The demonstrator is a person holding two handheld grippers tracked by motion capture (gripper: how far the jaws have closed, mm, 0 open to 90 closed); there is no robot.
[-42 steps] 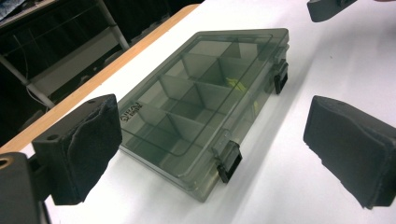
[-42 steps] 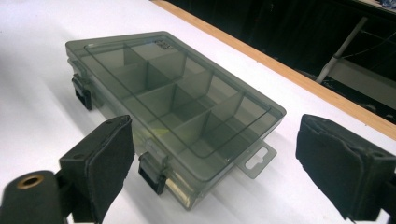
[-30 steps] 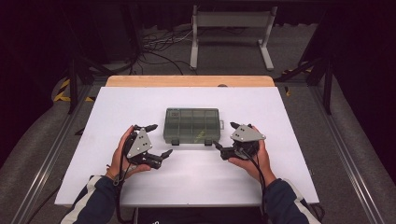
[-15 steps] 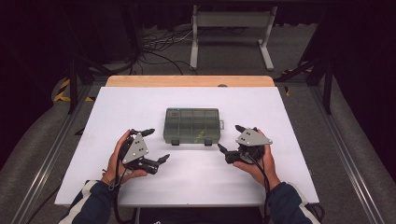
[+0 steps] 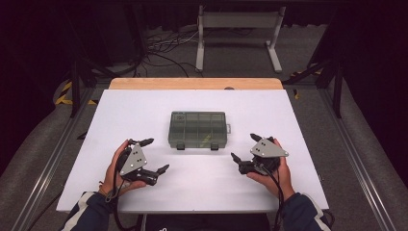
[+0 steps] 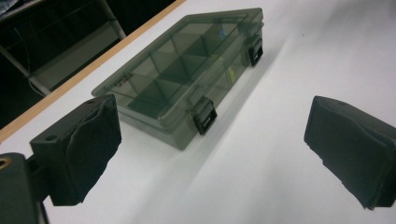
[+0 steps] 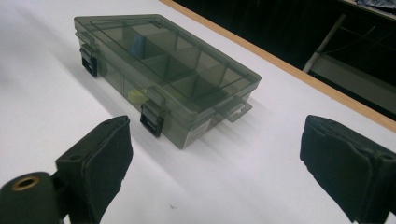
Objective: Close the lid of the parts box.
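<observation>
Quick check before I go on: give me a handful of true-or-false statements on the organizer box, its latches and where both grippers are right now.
1. The organizer box has its lid shut, both black latches down. True.
2. The left gripper is clamped on the box. False: its jaws are open and it sits apart from the box, near the front left of the white table.
3. The right gripper is open and holds nothing. True.
4. The box stands on its edge. False: it lies flat on the table.
5. Something small and yellow shows through the box's front wall. True.
6. The box sits at the table's near edge. False: it lies toward the middle, beyond both grippers.
</observation>
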